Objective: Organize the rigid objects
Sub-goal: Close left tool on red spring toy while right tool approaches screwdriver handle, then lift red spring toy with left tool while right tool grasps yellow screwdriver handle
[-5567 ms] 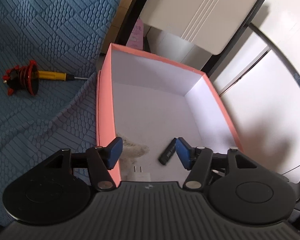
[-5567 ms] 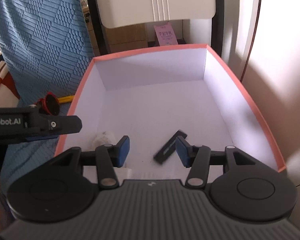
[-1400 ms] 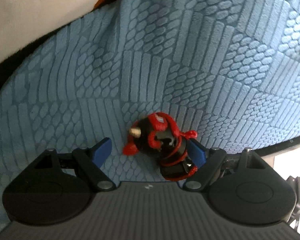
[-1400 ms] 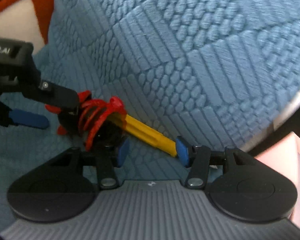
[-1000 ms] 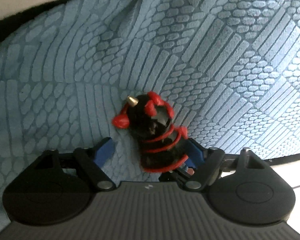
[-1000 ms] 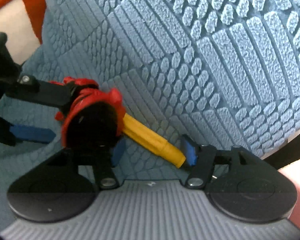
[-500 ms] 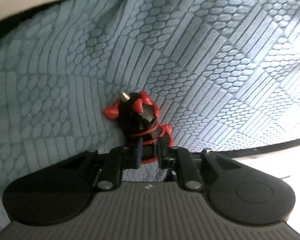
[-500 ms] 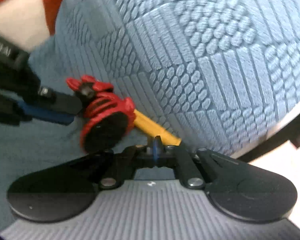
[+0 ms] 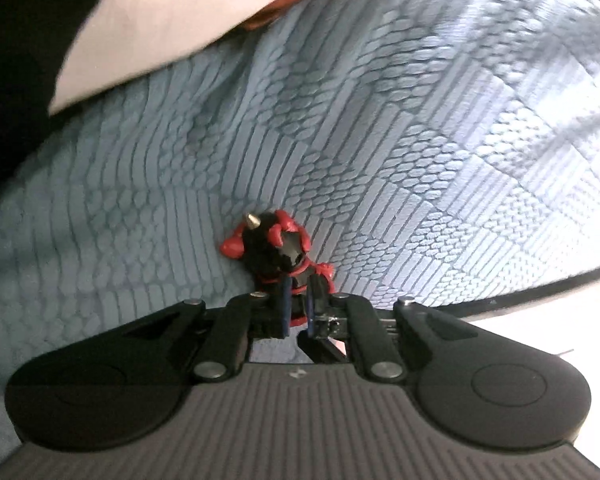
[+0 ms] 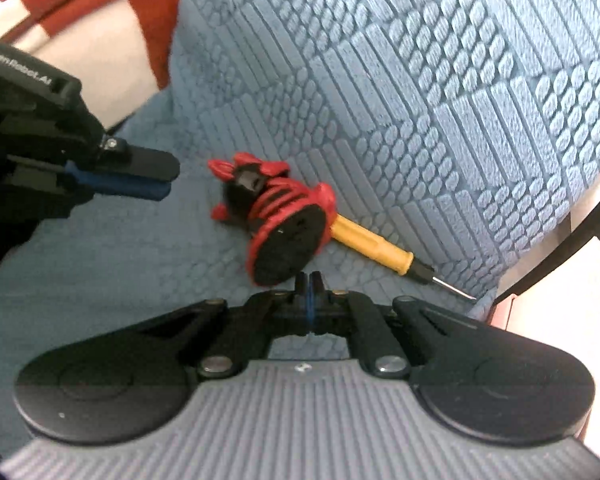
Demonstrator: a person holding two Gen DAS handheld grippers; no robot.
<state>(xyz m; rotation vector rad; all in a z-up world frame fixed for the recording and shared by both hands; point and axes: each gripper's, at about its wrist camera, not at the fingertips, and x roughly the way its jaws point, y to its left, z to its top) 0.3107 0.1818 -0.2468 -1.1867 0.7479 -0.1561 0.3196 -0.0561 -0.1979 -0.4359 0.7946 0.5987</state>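
Observation:
A black-and-red horned toy figure (image 9: 276,248) lies on its side on the blue quilted blanket (image 9: 420,160). My left gripper (image 9: 298,308) is shut just behind it, and only a narrow slit shows between the pads. In the right wrist view the toy (image 10: 280,232) rests with its round base toward me. A yellow-handled screwdriver (image 10: 370,242) lies behind it, tip to the right. There the left gripper (image 10: 162,184) stands apart from the toy at the left, holding nothing. My right gripper (image 10: 310,280) is shut and empty, just short of the toy's base.
A red-and-white cloth (image 10: 60,8) lies at the blanket's far left. The blanket (image 10: 420,100) ends at a dark edge (image 10: 560,240) on the right, with pale floor beyond. A corner of the pink box (image 10: 504,308) shows there.
Both grippers stood open around the toy and the screwdriver; both have shut and drawn back a little. Toy and screwdriver still lie on the blanket.

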